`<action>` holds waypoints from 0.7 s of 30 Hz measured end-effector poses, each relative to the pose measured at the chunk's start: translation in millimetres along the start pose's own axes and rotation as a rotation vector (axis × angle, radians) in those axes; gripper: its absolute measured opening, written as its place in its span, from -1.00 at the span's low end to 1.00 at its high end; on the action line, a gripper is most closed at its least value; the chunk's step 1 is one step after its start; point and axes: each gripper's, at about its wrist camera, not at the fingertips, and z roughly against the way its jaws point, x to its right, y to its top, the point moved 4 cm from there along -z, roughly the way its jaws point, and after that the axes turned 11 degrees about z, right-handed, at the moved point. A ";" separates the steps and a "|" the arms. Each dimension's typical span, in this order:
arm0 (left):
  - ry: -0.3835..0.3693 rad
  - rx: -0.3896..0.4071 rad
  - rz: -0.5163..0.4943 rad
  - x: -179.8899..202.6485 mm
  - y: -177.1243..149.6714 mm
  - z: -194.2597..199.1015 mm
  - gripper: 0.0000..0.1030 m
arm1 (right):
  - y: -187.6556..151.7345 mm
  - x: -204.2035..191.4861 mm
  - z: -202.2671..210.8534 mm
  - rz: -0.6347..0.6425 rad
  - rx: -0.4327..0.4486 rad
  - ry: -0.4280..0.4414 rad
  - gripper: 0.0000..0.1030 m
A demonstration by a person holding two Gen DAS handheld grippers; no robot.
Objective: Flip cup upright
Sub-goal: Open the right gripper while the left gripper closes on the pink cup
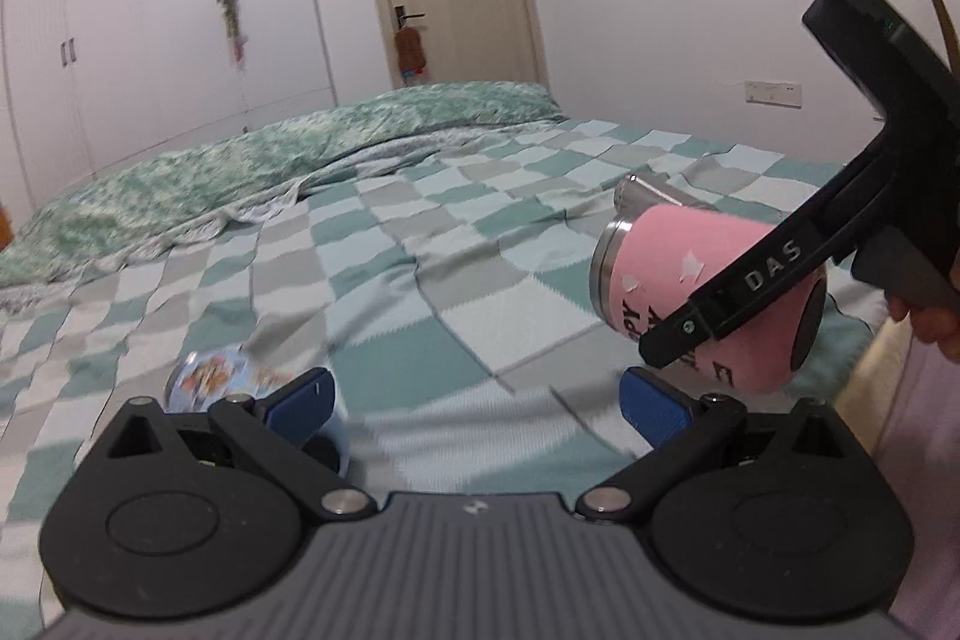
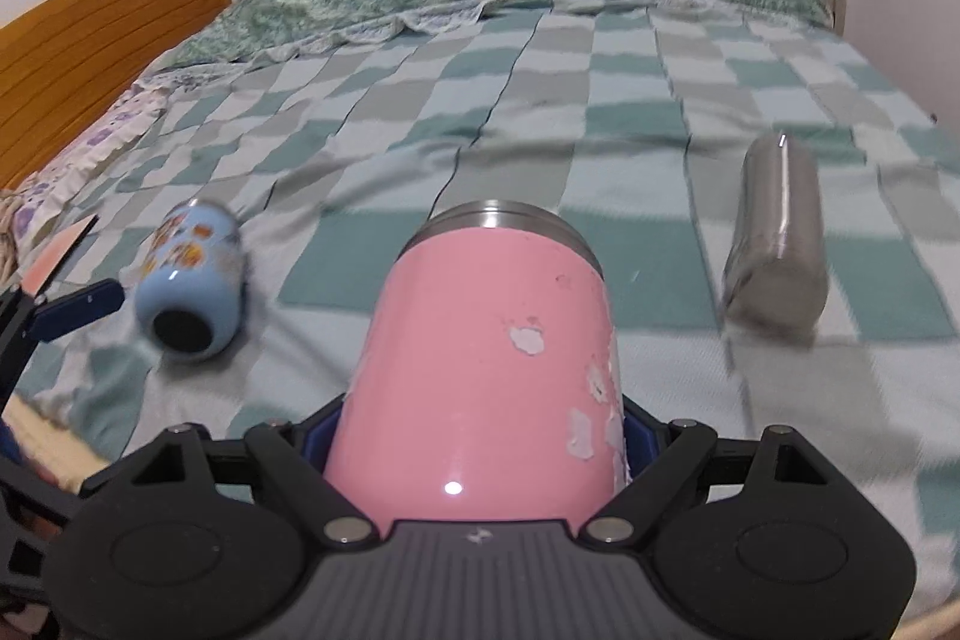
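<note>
Far left, wooden headboard [image 2: 102, 58] and a floral pillow edge; the checked bedspread [image 2: 540, 100] runs across the whole scene. Blue printed cup [image 2: 186, 286] lies on its side on the bedspread, dark base toward the right wrist camera. Left gripper [image 1: 474, 400] hangs just beside it, blue pads [image 1: 654, 409] spread wide, nothing between them. Centre: pink cup [image 2: 480, 358] clamped across its lower body by the right gripper [image 2: 474, 436], jaws closed snug on both sides. From the left wrist view it is lifted clear of the bedspread, roughly horizontal, steel rim [image 1: 603, 256] pointing away from the holder, base nearest the hand. Paint flaked in patches on one flank. Right: plain steel cup [image 2: 774, 232] on its side, well apart from the pink one. Judgement: flip is under way, cup not yet upright. Risks: glossy tapered wall could slide through the pads as the wrist rotates, since the grip sits near the base; soft, rumpled bedding gives poor footing, so a cup set down even slightly tilted may topple; motion blur hints at speed, which worsens both.
</note>
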 end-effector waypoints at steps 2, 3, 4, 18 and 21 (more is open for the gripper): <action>0.013 -0.001 0.006 0.0 -6.9 10.8 1.00 | -9.9 -7.1 -2.6 -0.007 -0.012 0.010 0.67; 0.019 -0.003 0.010 0.4 -9.9 15.0 1.00 | -14.0 -10.1 -5.3 -0.009 -0.020 0.008 0.67; 0.025 -0.007 0.015 0.9 -12.8 18.8 1.00 | -18.4 -12.4 -8.7 -0.012 -0.030 0.005 0.67; 0.069 -0.005 0.079 18.2 -29.2 51.8 1.00 | -46.5 -12.7 -23.1 -0.038 -0.056 -0.005 0.74; 0.078 -0.006 0.106 23.1 -28.3 55.9 1.00 | -46.7 -4.5 -4.0 -0.054 0.008 0.039 0.87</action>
